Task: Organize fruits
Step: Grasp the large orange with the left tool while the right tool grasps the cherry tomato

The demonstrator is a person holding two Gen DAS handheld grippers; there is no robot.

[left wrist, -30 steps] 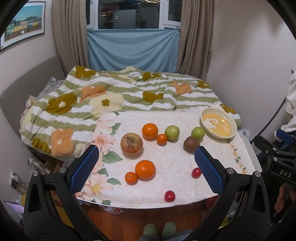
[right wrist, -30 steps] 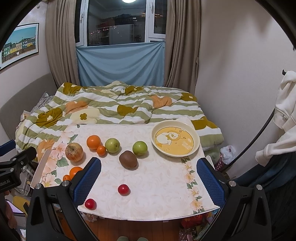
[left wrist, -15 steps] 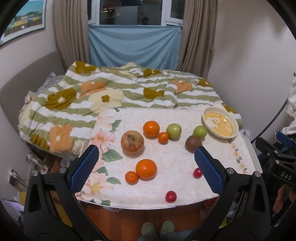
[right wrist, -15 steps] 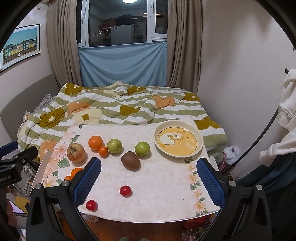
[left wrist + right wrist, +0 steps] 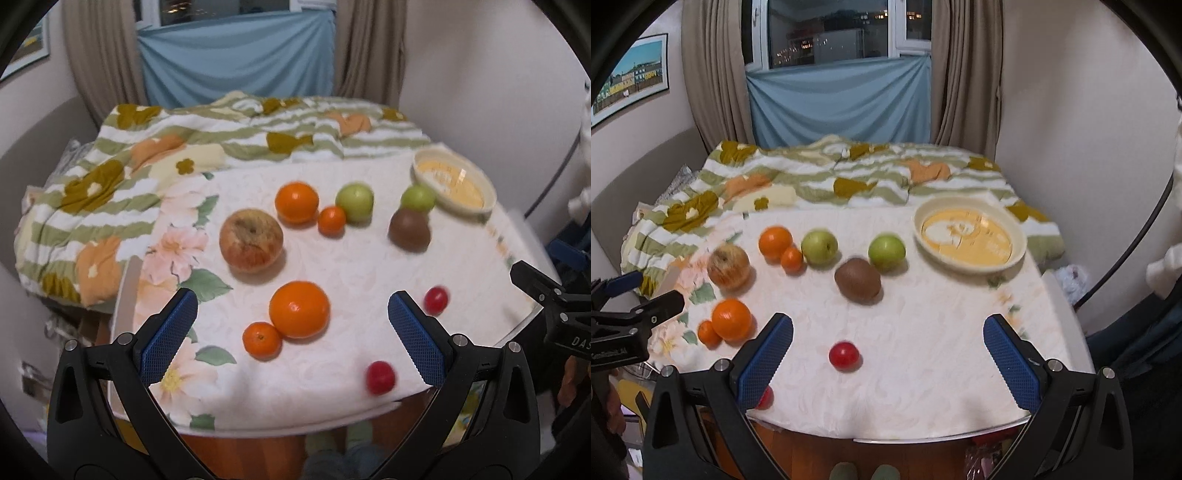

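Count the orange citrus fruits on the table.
4. A big orange at the back touches a small one. Another big orange nearer the front touches a small one on its left. Nothing appears to hide more.

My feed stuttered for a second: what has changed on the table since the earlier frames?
Both tongs, left and right, have moved forward and down toward the table, so the fruit looms larger; both stay open and empty. Nothing was gripped or released. The large orange, brown kiwi, small red tomato and cream bowl with yellow inside lie where they were.
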